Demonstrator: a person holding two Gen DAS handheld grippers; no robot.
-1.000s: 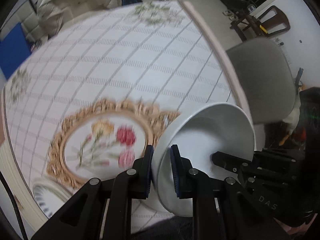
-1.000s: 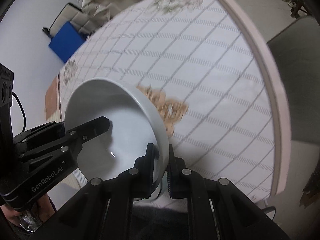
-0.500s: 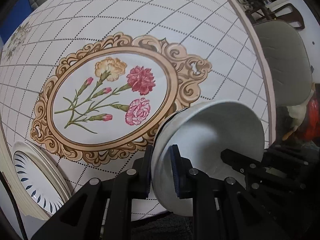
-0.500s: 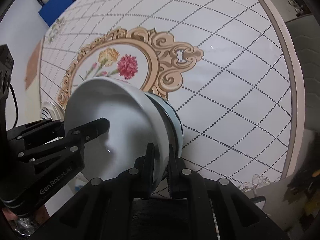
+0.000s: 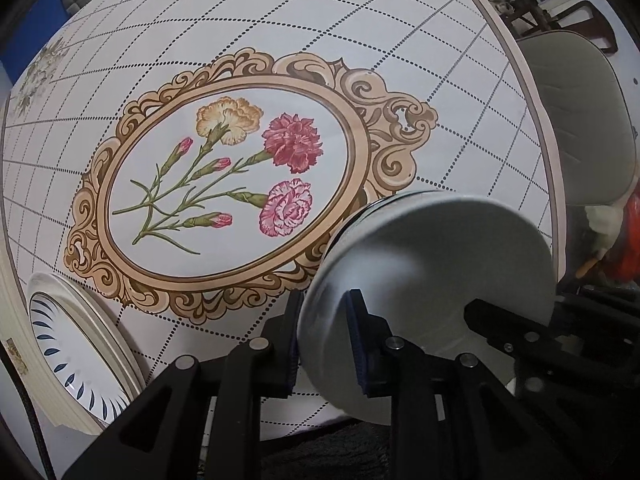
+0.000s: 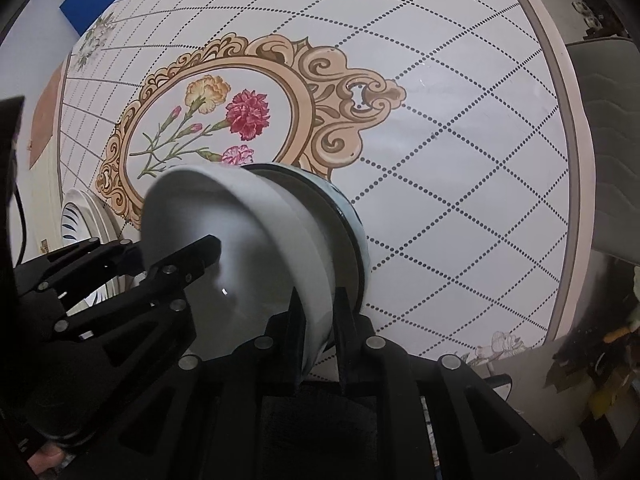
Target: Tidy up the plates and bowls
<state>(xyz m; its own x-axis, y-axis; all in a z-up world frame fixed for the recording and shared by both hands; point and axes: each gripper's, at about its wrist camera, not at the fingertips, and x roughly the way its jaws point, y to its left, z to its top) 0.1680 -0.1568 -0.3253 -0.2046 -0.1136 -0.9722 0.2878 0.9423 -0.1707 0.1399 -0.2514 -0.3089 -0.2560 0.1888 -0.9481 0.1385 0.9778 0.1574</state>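
plate stack [image 5: 76,364] left, chair [image 5: 580,120] right of table [image 5: 440,80]

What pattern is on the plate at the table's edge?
White plate with dark blue petal-like dashes ringing its rim; clearest in the left wrist view.

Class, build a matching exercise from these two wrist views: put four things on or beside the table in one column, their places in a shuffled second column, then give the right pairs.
Things:
1. white bowl
2. blue-rimmed bowl
3. blue-patterned plate
4. grey chair

Places:
A. off the table, past its right edge
B. directly under another bowl
C. by the table's near-left edge
D. rim between the fingers of both the left gripper and the right gripper

Pairs: 1-D, 2-B, 3-C, 4-A
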